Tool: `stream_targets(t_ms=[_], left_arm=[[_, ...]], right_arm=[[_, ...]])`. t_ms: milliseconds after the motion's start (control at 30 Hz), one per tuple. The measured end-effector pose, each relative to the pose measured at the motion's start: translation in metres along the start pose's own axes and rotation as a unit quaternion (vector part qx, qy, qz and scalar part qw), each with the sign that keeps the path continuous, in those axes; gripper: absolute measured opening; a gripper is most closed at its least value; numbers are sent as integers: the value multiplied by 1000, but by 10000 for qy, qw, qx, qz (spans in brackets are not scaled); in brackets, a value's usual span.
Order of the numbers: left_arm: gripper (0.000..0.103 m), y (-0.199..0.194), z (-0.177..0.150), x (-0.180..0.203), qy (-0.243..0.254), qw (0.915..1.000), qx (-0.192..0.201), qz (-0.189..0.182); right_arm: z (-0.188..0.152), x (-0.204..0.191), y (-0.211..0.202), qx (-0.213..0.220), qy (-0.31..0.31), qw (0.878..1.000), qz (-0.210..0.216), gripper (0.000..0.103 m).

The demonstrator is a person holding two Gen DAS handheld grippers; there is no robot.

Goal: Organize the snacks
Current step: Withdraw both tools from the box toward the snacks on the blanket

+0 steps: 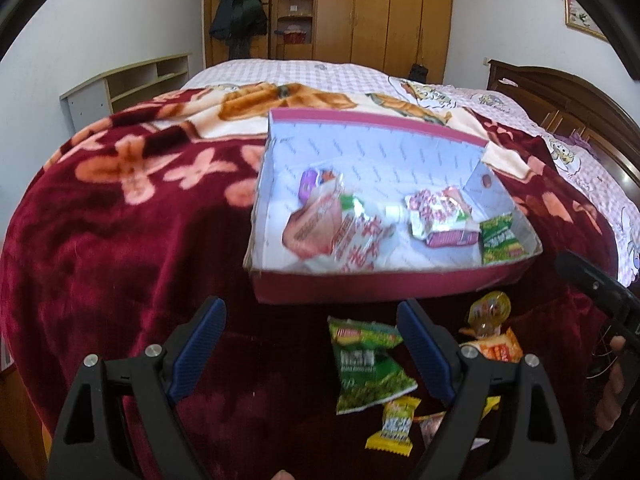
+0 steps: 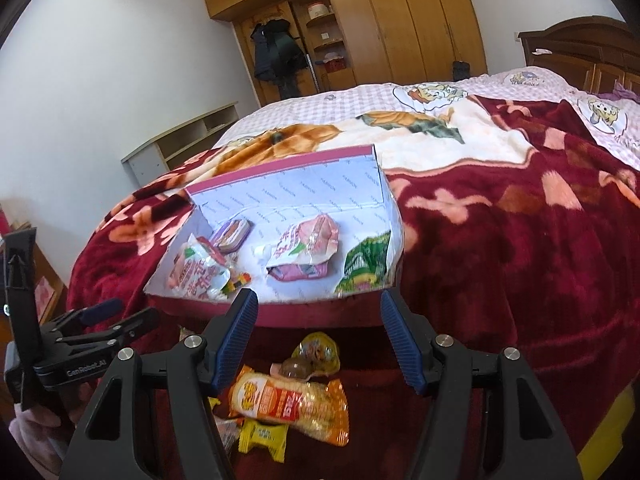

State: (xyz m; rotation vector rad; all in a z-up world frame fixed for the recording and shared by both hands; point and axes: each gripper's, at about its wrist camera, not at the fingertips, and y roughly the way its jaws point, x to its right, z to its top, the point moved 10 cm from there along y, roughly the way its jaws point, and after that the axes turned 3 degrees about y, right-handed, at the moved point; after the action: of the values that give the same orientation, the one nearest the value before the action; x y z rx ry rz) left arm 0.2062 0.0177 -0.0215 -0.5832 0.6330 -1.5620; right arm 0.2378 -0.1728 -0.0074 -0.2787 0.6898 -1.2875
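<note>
Ribbed blue jaws: left gripper wide, empty | right gripper apart, empty | crinkly orange packet | plush blanket

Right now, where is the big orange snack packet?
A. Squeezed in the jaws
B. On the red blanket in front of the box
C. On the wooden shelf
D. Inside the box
B: the orange snack packet lies on the red blanket just in front of the box, with the right gripper open above it, touching nothing.
</note>
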Motion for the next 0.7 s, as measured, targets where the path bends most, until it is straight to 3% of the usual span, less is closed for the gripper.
stream_targets(t_ms=[700], left_arm=[[91, 26, -46, 24, 189, 9986, -483, -65]], right_arm=[[-47, 10, -3, -325, 231, 9992, 19, 65]])
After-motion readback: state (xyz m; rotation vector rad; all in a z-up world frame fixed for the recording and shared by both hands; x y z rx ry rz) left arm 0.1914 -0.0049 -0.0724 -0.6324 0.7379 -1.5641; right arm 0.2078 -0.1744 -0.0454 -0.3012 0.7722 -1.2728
